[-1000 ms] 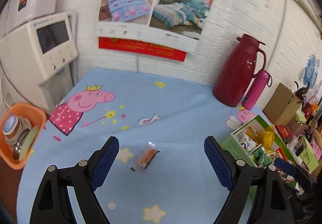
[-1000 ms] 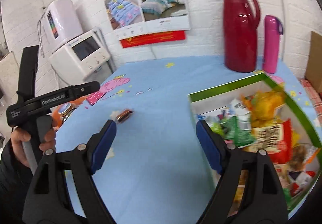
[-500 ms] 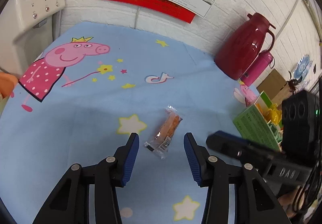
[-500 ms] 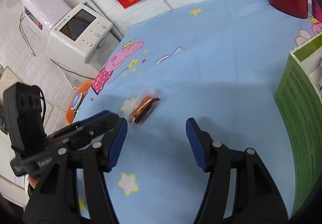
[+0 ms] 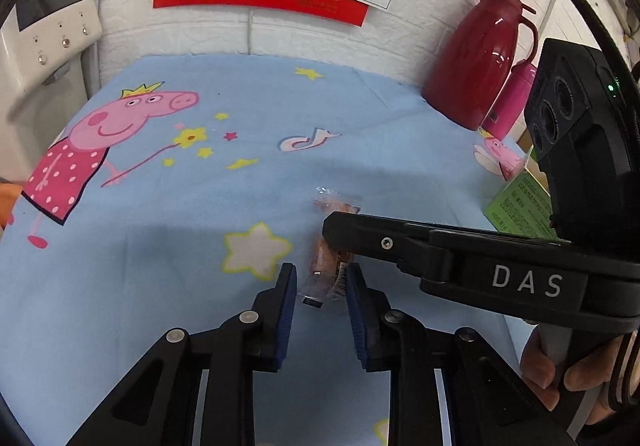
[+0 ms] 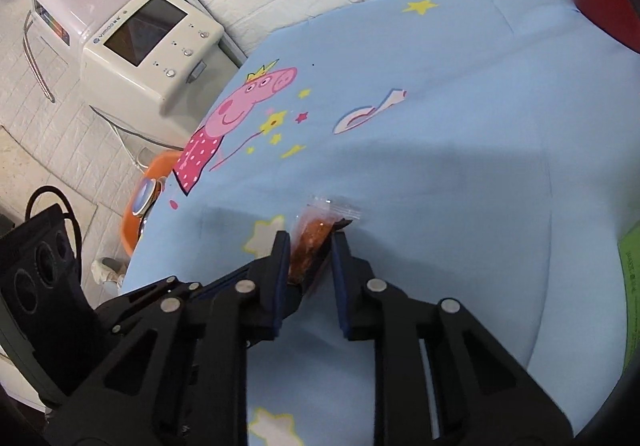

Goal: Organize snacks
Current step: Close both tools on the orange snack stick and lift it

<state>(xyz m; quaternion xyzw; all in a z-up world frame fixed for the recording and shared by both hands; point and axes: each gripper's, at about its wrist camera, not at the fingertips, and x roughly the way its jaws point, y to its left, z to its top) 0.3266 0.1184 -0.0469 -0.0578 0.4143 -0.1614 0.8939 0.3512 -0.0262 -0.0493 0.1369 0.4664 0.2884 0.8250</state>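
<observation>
Left wrist view: a clear-wrapped snack packet (image 5: pixel 329 266) lies on the blue cartoon tablecloth (image 5: pixel 200 213), beside a printed star.
Left gripper (image 5: pixel 321 288): jaws narrowed round the packet's near end; contact unclear.
Right gripper (image 6: pixel 309 258): blue pads closed against the packet's sides, gripping it from the right.
Green snack box (image 5: pixel 520 205): far right.
Red thermos jug (image 5: pixel 476 53): far right, by the wall.
</observation>
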